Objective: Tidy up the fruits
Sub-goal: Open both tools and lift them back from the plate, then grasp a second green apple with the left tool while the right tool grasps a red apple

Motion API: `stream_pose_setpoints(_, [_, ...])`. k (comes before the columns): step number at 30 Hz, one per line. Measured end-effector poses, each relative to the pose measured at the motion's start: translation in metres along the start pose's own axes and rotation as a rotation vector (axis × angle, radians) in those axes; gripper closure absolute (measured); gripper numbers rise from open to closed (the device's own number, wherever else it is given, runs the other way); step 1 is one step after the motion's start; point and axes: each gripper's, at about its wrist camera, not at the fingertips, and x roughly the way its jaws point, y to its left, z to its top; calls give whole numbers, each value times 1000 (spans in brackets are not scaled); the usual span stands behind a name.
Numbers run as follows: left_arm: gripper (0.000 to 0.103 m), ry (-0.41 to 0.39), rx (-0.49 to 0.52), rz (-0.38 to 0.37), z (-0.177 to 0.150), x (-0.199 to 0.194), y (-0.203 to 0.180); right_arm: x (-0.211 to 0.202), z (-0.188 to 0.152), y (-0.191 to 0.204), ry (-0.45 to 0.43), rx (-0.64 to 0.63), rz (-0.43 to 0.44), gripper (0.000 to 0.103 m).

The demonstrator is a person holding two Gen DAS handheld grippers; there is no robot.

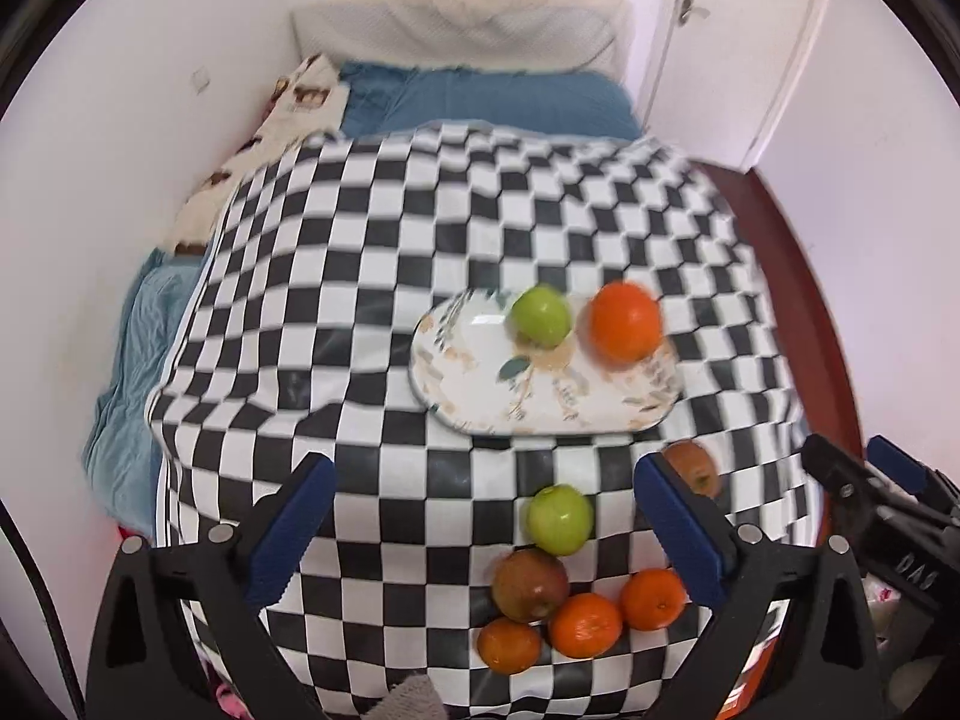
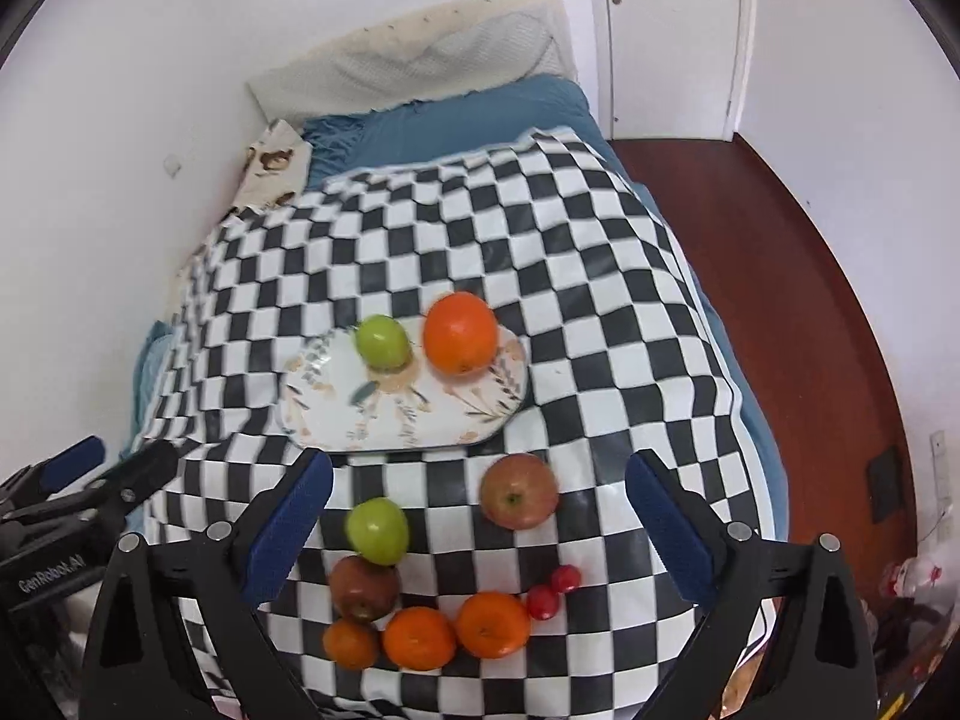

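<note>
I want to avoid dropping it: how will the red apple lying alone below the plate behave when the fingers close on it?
The red apple is round and smooth, so it may roll on the soft checkered cloth if nudged. It probably feels firm and rather heavy.

Glossy checkered cloth; glazed ceramic plate; polished wood floor; matt blk plastic tongs.

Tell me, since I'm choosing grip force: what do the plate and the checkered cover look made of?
The plate looks like glazed ceramic, perhaps melamine: glossy white with printed leaves and a light glare. The checkered cover looks like soft fabric, possibly coated: it wrinkles, drapes over the edges and shows a faint sheen.
</note>
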Motion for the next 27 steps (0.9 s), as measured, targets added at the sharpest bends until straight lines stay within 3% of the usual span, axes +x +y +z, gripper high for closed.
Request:
stream_pose_setpoints(8, [1, 291, -14, -50, -15, 103, -13, 104, -14, -39, 217, 94, 24, 3])
stream_pose_setpoints(14, [3, 480, -10, -127, -25, 164, -34, 147, -25, -59, 290, 182, 47, 7])
stream_pose_setpoints(15, [11, 507, -5, -141, -28, 173, -38, 149, -26, -59, 290, 185, 50, 7])
stream_pose_setpoints(16, [27, 526, 3, -138, -30, 181, -41, 150, -26, -60, 292, 186, 57, 7])
stream_pose_setpoints(18, [42, 562, 9, -139, -36, 193, -45, 154, -26, -59, 299, 185, 60, 7])
stream_pose_setpoints(20, [51, 553, -20, -172, -40, 195, -44, 160, -26, -56, 311, 178, 68, 7])
stream_pose_setpoints(24, [51, 489, 14, -112, -42, 179, -43, 177, -26, -47, 343, 180, 94, 9])
stream_pose_setpoints(25, [51, 478, 25, -101, -43, 176, -40, 182, -26, -44, 350, 174, 90, 12])
stream_pose_setpoints(27, [51, 475, 28, -75, -42, 173, -28, 192, -28, -39, 371, 149, 74, 31])
